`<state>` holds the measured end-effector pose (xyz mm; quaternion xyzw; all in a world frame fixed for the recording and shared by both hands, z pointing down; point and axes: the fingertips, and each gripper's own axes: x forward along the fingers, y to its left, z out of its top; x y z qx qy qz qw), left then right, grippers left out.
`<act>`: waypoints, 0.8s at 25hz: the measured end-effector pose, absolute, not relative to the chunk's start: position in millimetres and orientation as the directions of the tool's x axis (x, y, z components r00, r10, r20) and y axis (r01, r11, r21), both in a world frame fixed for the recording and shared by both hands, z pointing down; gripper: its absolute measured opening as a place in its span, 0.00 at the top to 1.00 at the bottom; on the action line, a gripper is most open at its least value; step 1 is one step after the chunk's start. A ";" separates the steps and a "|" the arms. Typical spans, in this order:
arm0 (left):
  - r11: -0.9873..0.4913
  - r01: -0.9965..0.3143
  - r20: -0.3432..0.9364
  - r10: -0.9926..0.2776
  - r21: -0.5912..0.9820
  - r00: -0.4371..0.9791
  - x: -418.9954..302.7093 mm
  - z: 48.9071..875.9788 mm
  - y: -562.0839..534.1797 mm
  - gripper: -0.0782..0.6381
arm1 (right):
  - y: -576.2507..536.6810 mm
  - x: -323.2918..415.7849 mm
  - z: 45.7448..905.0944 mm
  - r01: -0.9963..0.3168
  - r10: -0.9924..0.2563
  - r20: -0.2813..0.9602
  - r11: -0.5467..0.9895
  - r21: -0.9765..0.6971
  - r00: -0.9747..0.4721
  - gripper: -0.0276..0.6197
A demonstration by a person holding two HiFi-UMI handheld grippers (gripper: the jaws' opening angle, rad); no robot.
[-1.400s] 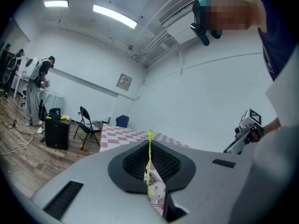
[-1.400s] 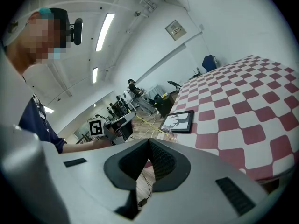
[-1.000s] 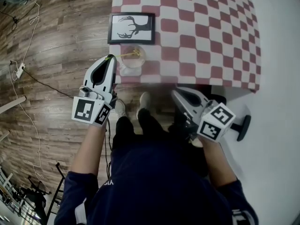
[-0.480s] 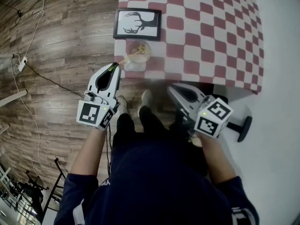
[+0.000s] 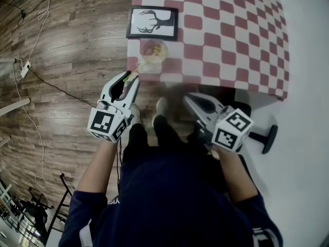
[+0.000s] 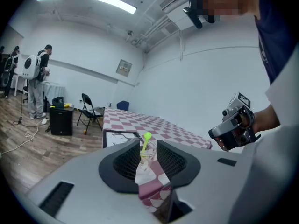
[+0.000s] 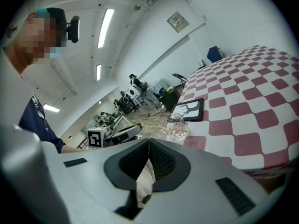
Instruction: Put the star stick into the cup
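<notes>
As the fingers of the left gripper (image 5: pixel 130 77), just opening, stand apart about its near tip, I see the thin yellow-green star stick (image 5: pixel 142 65) leaning out of the clear glass cup (image 5: pixel 165 51) toward them, the right gripper (image 5: pixel 190 99) closed and farther off.

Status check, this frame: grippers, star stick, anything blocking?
Left gripper jaws just opened, star stick end loose between them. Right gripper shut, empty. Stick leans in cup. Nothing blocking.
</notes>
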<state>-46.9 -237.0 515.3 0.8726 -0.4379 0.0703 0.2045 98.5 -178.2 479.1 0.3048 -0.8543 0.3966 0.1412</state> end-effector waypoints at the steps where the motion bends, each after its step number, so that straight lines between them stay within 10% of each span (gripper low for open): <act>1: -0.534 -0.792 0.303 -0.734 0.294 0.608 -48.2 513.9 -234.7 0.71 | -177.2 97.6 478.0 -0.633 -0.412 0.481 0.500 -0.591 -0.774 0.93; 20: -0.612 -0.761 0.267 -0.712 0.216 0.649 -91.3 432.1 -195.2 0.70 | -171.2 57.2 411.1 -0.628 -0.509 0.373 0.575 -0.524 -0.776 0.93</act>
